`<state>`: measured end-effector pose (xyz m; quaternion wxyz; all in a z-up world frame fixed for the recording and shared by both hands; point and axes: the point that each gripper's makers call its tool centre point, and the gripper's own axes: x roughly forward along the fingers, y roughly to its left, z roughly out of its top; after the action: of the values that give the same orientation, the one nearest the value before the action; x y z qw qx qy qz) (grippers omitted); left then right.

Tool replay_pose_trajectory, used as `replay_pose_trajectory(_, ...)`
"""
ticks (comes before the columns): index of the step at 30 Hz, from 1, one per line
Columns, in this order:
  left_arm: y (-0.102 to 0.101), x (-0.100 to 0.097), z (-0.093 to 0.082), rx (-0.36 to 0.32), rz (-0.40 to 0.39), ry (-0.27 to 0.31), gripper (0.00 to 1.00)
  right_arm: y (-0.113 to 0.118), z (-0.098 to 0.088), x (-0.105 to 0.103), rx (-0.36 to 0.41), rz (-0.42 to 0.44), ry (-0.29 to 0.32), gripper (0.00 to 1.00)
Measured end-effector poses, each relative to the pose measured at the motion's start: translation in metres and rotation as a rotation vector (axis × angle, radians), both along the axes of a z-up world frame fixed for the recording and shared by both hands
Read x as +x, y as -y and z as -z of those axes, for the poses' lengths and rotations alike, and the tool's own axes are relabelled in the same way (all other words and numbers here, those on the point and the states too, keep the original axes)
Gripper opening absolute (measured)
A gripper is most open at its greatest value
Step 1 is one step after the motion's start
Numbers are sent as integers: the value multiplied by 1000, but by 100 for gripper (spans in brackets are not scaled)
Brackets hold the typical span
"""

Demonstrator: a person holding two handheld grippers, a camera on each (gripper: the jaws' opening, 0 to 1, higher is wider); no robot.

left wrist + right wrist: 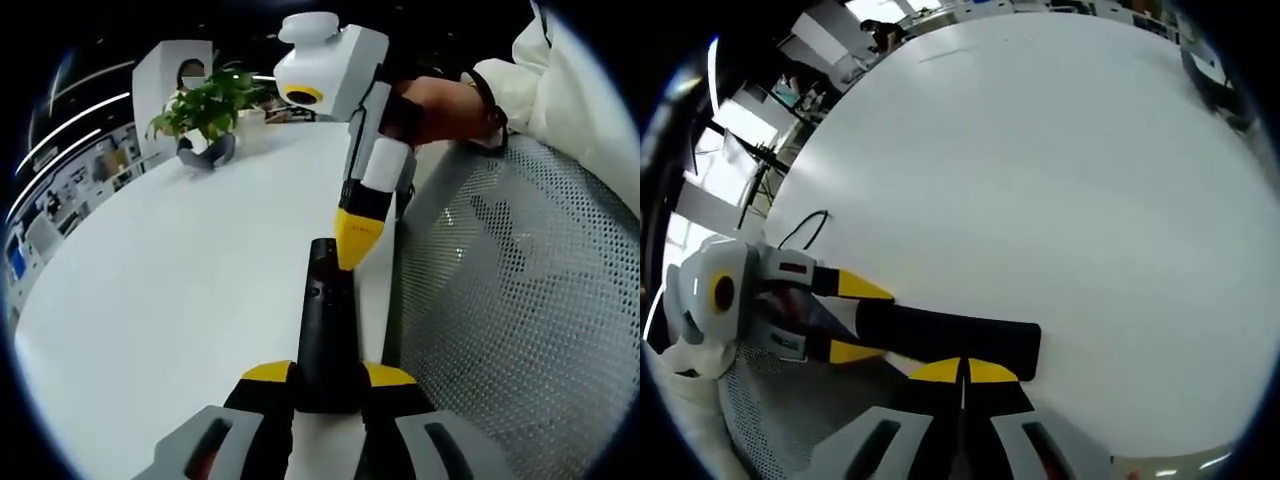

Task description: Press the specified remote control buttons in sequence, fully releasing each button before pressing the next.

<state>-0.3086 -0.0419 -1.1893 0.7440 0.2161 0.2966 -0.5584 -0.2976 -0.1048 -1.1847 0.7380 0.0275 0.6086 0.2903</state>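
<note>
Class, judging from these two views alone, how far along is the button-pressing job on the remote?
Done: the left gripper clamps the black remote control over the white table. In hand: the right gripper, jaws together, has its yellow tip on the remote's upper end. Left: which buttons were pressed cannot be told, so the sequence looks unfinished.

Office or showroom, as I see it: broad white worktop [180, 290], potted plant [205, 105] at far edge, mesh chair [520, 300], ceiling strip lights [75, 120].
</note>
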Motion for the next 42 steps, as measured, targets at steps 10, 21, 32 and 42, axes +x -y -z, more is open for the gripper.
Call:
replay_pose_trajectory(10, 1, 0, 0, -5, -3, -1, 25, 1, 2, 1, 15, 17, -34, 0)
replay_pose_trajectory(21, 1, 1, 0, -6, -3, -2, 25, 1, 0, 2, 0, 21, -50, 0)
replay_pose_trajectory(32, 1, -1, 0, -5, 4, -6, 25, 0, -8, 5, 29, 50, -32, 0)
replay_pose_trajectory(42, 1, -3, 0, -1, 19, -6, 25, -3, -3, 5, -1, 5, 7, 0)
